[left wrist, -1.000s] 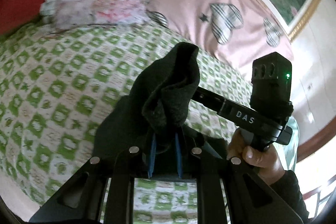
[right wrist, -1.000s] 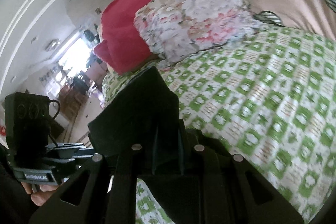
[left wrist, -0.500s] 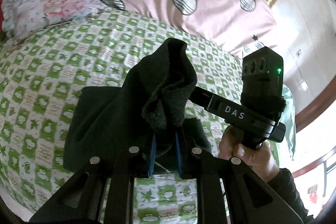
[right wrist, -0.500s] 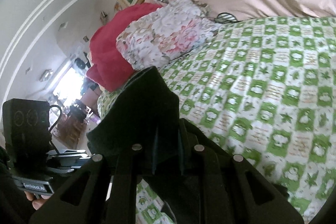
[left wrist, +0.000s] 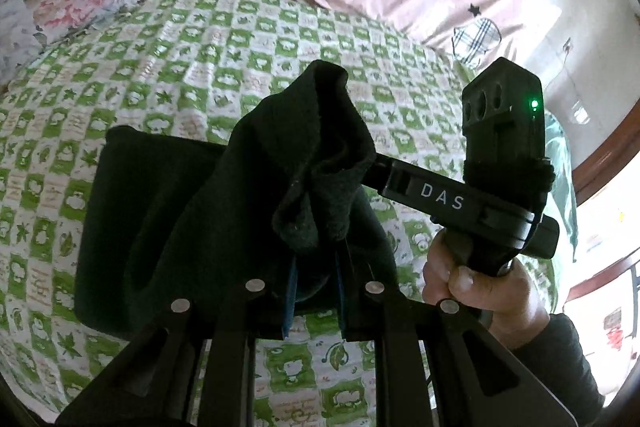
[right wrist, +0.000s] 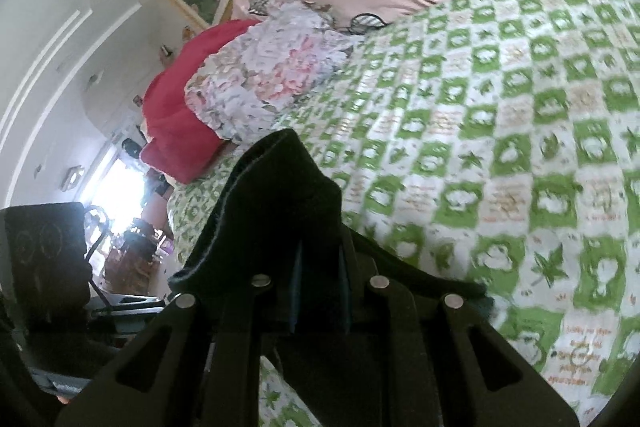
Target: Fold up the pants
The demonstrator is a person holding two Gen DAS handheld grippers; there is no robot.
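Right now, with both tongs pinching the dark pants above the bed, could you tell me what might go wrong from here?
1. The left tongs hold only a bunched tuft of the pants, so the cloth could slip out as it is carried.
2. The right tongs grip a similar small bunch, so the fold may land uneven on the green checked sheet.
3. The hanging cloth hides the edge below, so wrinkles could go unnoticed.
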